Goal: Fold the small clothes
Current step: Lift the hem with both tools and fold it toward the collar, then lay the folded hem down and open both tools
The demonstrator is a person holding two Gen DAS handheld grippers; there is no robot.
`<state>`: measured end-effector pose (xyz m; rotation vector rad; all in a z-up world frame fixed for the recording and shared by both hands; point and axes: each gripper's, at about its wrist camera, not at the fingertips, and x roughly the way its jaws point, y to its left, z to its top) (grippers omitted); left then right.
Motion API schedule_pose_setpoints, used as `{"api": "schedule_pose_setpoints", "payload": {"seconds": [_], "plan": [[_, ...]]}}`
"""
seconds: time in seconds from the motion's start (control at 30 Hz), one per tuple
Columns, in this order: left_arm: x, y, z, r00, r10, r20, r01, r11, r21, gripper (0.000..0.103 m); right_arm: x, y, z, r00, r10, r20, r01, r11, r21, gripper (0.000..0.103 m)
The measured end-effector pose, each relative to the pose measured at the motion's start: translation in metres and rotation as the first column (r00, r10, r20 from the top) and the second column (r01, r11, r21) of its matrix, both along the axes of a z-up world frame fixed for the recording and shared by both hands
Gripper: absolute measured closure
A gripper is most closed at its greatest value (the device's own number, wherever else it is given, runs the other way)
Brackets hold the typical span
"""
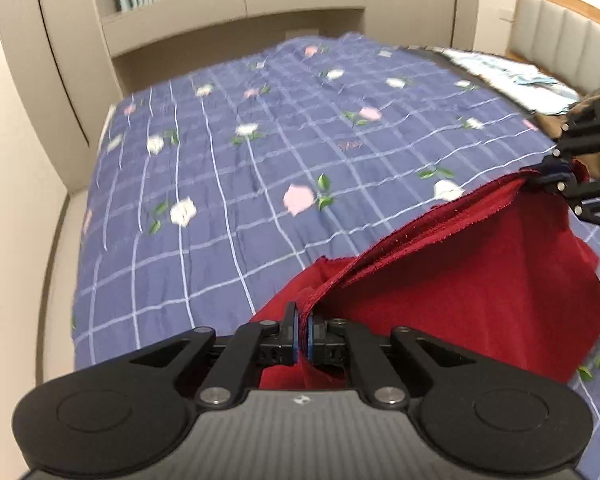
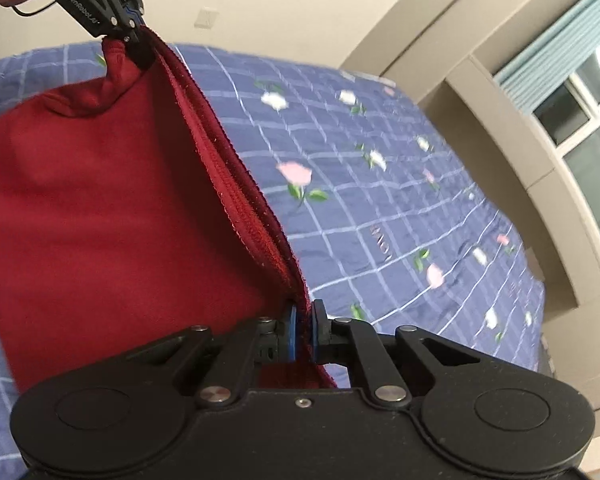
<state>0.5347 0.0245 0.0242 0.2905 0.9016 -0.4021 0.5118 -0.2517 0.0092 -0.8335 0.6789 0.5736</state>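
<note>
Over the bed point(image 1: 220, 168), with its blue checked floral quilt, a red garment point(image 1: 460, 292) hangs stretched between both grippers. Left gripper point(image 1: 303, 332) has its blue pads pressed together on one end of the cloth's top edge. Right gripper point(image 2: 302, 332) is likewise clamped on the other end of that edge, cloth running straight into the gap between its pads. The edge is pulled taut between them and shows several stacked layers, so it looks already doubled at least once. The body of the cloth droops below the edge; its lower part seems to touch the quilt, but the wrist views don't settle that.

Handling: soft, knit or fleece-like fabric, light, no stiffness at all, so it sags wherever unsupported. Not slippery; the fuzzy surface should hold well in the pads. Not fragile. Best hold is at the corners of the layered edge, as now, catching all layers so none peel away when lowered. Risk is mostly an inner layer slipping out or the hanging part bunching under itself when laid down.

Other cloth point(image 1: 512, 76) lies far off near the headboard point(image 1: 572, 36), well apart.
</note>
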Motion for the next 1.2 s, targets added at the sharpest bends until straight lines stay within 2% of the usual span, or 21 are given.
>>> {"api": "schedule_pose_setpoints", "payload": {"seconds": [0.07, 0.17, 0.23, 0.27, 0.3, 0.37, 0.43, 0.5, 0.6, 0.73, 0.8, 0.9, 1.0, 1.07, 1.17, 1.2], "plan": [[0.010, -0.001, -0.013, 1.000, 0.012, -0.023, -0.012, 1.000, 0.012, 0.098, 0.012, 0.000, -0.013, 0.999, -0.018, -0.026, 0.018, 1.000, 0.003, 0.095], [0.019, -0.002, -0.027, 0.999, 0.040, -0.034, -0.039, 0.999, 0.027, 0.088, 0.028, 0.000, -0.028, 0.998, -0.058, -0.039, 0.058, 0.998, 0.011, 0.085], [0.024, -0.002, -0.033, 0.997, 0.076, -0.025, -0.075, 0.996, 0.038, 0.068, 0.036, -0.001, -0.036, 0.995, -0.093, -0.029, 0.093, 0.995, 0.020, 0.079], [0.026, -0.002, -0.036, 0.995, 0.100, -0.011, -0.100, 0.994, 0.051, 0.060, 0.038, -0.002, -0.039, 0.993, -0.115, -0.018, 0.116, 0.993, 0.024, 0.071], [0.028, -0.002, -0.037, 0.993, 0.117, 0.001, -0.117, 0.991, 0.064, 0.048, 0.041, -0.003, -0.043, 0.989, -0.145, 0.005, 0.144, 0.989, 0.024, 0.069], [0.030, 0.000, -0.040, 0.989, 0.150, 0.015, -0.151, 0.987, 0.063, 0.036, 0.046, -0.005, -0.049, 0.977, -0.206, 0.047, 0.205, 0.978, 0.025, 0.061], [0.031, 0.002, -0.043, 0.982, 0.185, 0.030, -0.187, 0.981, 0.059, 0.015, 0.050, -0.012, -0.053, 0.960, -0.270, 0.076, 0.267, 0.963, 0.045, 0.032], [0.030, 0.006, -0.042, 0.977, 0.210, 0.039, -0.212, 0.976, 0.040, 0.010, 0.045, -0.020, -0.055, 0.943, -0.312, 0.121, 0.302, 0.949, 0.092, 0.029], [0.029, 0.019, -0.040, 0.972, 0.234, 0.029, -0.233, 0.972, -0.038, 0.002, 0.032, -0.036, -0.055, 0.925, -0.352, 0.146, 0.327, 0.930, 0.170, 0.021], [0.038, 0.033, -0.038, 0.966, 0.253, -0.042, -0.256, 0.962, -0.095, 0.001, 0.011, -0.051, -0.056, 0.907, -0.384, 0.172, 0.338, 0.909, 0.246, 0.017], [0.043, 0.035, -0.037, 0.966, 0.253, -0.061, -0.258, 0.961, -0.095, 0.001, 0.001, -0.058, -0.056, 0.905, -0.396, 0.156, 0.344, 0.896, 0.281, 0.016], [0.047, 0.036, -0.032, 0.965, 0.245, -0.089, -0.256, 0.956, -0.143, 0.001, -0.009, -0.066, -0.061, 0.907, -0.409, 0.105, 0.362, 0.882, 0.301, 0.016], [0.057, 0.042, -0.031, 0.944, 0.277, -0.179, -0.311, 0.927, -0.209, 0.001, -0.009, -0.069, -0.070, 0.901, -0.431, 0.053, 0.398, 0.868, 0.297, 0.016], [0.062, 0.047, -0.031, 0.926, 0.319, -0.202, -0.361, 0.904, -0.229, 0.001, -0.004, -0.070, -0.077, 0.888, -0.460, 0.019, 0.435, 0.852, 0.292, 0.018], [0.064, 0.050, -0.032, 0.909, 0.360, -0.212, -0.405, 0.885, -0.230, 0.001, 0.005, -0.072, -0.087, 0.861, -0.509, -0.018, 0.490, 0.818, 0.301, 0.031], [0.064, 0.052, -0.031, 0.901, 0.382, -0.206, -0.423, 0.879, -0.221, 0.001, 0.007, -0.073, -0.089, 0.850, -0.527, -0.019, 0.507, 0.807, 0.302, 0.039]]}}
